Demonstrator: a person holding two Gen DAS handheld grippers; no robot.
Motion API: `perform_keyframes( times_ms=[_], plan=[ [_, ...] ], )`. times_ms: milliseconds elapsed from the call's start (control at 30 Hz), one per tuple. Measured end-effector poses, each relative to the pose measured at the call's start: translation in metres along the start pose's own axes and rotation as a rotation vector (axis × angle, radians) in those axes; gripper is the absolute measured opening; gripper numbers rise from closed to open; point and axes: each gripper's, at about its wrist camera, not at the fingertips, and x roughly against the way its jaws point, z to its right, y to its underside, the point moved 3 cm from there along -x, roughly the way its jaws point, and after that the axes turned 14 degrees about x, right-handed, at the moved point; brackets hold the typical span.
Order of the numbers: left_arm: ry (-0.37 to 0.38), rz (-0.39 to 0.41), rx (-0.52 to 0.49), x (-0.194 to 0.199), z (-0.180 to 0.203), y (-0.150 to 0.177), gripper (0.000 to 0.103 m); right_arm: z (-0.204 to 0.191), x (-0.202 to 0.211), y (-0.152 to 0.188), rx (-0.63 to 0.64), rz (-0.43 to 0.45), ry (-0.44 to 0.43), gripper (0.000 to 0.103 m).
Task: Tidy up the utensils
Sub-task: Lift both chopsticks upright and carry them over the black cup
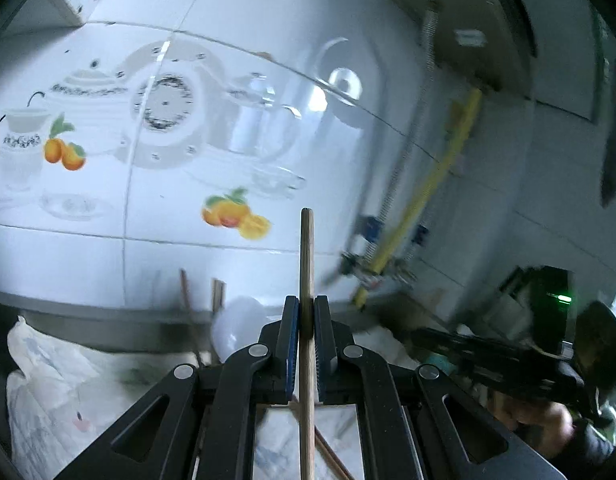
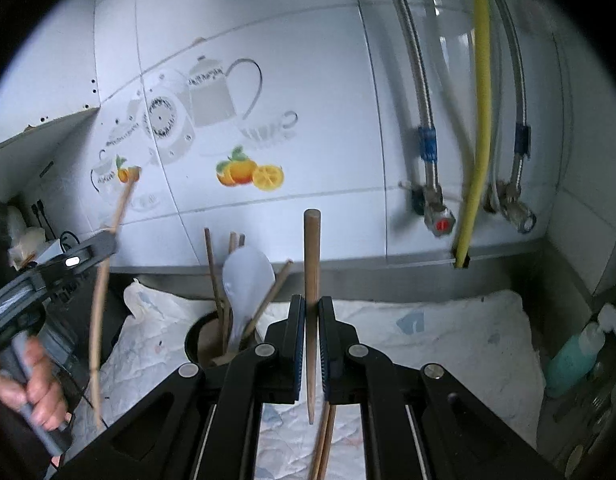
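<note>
My left gripper (image 1: 307, 312) is shut on a wooden chopstick (image 1: 307, 264) that stands upright between its pads, raised in front of the tiled wall. My right gripper (image 2: 311, 312) is shut on another wooden chopstick (image 2: 311, 248), thick end up and pointed tip hanging below the pads. A dark utensil holder (image 2: 206, 340) stands on the cloth to the left of the right gripper, with several chopsticks and a white spoon (image 2: 246, 280) in it. In the right wrist view the left gripper (image 2: 108, 240) shows at far left with its chopstick (image 2: 102, 280), held by a hand (image 2: 28, 384).
A white patterned cloth (image 2: 448, 332) covers the counter. More chopsticks (image 2: 324, 440) lie on it below the right gripper. Metal hoses, a yellow hose (image 2: 482, 120) and valves run down the wall at right. A teal bottle (image 2: 572, 356) stands at far right.
</note>
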Motion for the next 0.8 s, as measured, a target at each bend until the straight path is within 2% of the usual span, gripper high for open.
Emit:
perform_keyframes(
  times_ms=[233,500,800],
  plan=[
    [-0.083,0.076,-0.002,-0.043,-0.042,-0.018,0.007,-0.006,0.012,-0.023,0.027,0.043,0.017,0.009],
    [-0.114,0.121,0.005,-0.092,-0.074,-0.023,0.007,-0.016,0.019,-0.051,0.058,0.108,0.03,0.009],
    [-0.152,0.197,0.03,-0.11,-0.103,-0.032,0.007,-0.034,0.011,-0.072,0.06,0.168,-0.022,0.009]
  ],
)
